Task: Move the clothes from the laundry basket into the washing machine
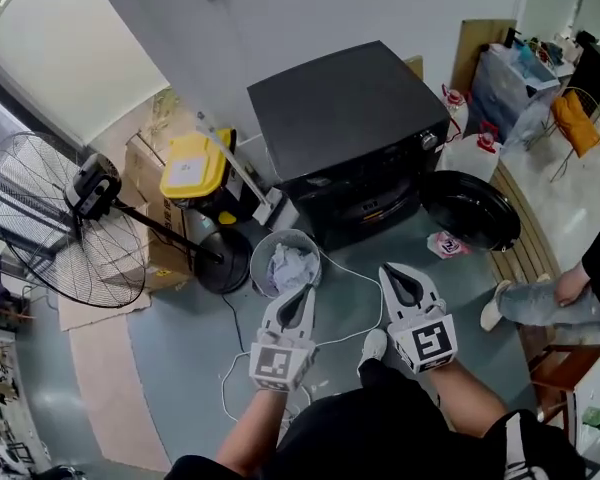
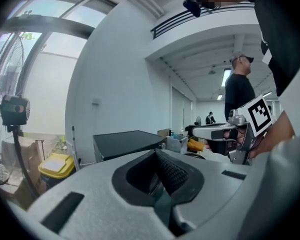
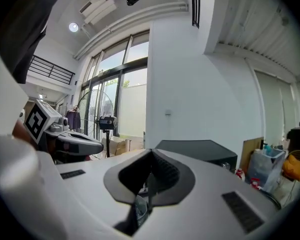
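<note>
Pale crumpled clothes (image 1: 292, 266) fill the round grey laundry basket (image 1: 257, 258) by the black washing machine (image 1: 345, 128); your left hand-held gripper (image 1: 303, 294) and right hand-held gripper (image 1: 394, 272) are closed, empty.

White left tool (image 1: 307, 292), right tool (image 1: 389, 270), square markers (image 1: 276, 364), seemingly black clothing (image 1: 380, 430)

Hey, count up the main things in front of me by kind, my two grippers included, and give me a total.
Grippers: 2, the left gripper and the right gripper, both shut and empty
Washing machine: 1
Laundry basket: 1
Floor fan: 1
Yellow-lidded bin: 1
Total: 6
</note>
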`<action>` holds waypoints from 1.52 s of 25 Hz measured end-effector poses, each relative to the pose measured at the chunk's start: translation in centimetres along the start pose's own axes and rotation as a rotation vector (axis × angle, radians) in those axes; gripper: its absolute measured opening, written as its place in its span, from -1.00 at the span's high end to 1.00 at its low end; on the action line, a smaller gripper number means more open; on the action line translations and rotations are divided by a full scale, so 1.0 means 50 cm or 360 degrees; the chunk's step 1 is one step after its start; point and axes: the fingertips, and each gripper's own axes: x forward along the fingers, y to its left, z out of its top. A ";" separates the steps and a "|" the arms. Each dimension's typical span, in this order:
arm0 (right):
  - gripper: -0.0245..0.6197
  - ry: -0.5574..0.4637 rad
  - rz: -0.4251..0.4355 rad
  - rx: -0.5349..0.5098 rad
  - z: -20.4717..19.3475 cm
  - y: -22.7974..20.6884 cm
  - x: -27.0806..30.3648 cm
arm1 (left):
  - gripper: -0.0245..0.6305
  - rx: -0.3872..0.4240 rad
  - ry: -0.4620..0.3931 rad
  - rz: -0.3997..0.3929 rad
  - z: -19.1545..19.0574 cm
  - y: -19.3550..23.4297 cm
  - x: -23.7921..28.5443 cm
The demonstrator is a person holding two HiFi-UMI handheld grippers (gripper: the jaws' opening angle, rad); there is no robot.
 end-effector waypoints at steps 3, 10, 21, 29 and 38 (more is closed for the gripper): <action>0.90 0.0000 0.0016 0.0017 -0.011 -0.032 0.032 | 0.91 0.0007 0.0027 0.0024 -0.003 0.009 0.038; 0.90 0.0029 0.0036 0.0056 -0.035 -0.070 0.104 | 0.91 -0.0037 0.0087 0.0035 -0.027 0.049 0.108; 0.90 0.0115 0.0016 0.0065 -0.063 -0.034 0.214 | 0.91 -0.0078 0.0136 0.0008 -0.066 0.175 0.141; 0.90 0.0203 0.0067 0.0051 -0.089 0.046 0.323 | 0.91 -0.0147 0.0226 0.0085 -0.144 0.320 0.109; 0.90 0.0292 0.0168 0.0034 -0.198 0.135 0.437 | 0.91 -0.0192 0.0359 0.0134 -0.298 0.433 0.099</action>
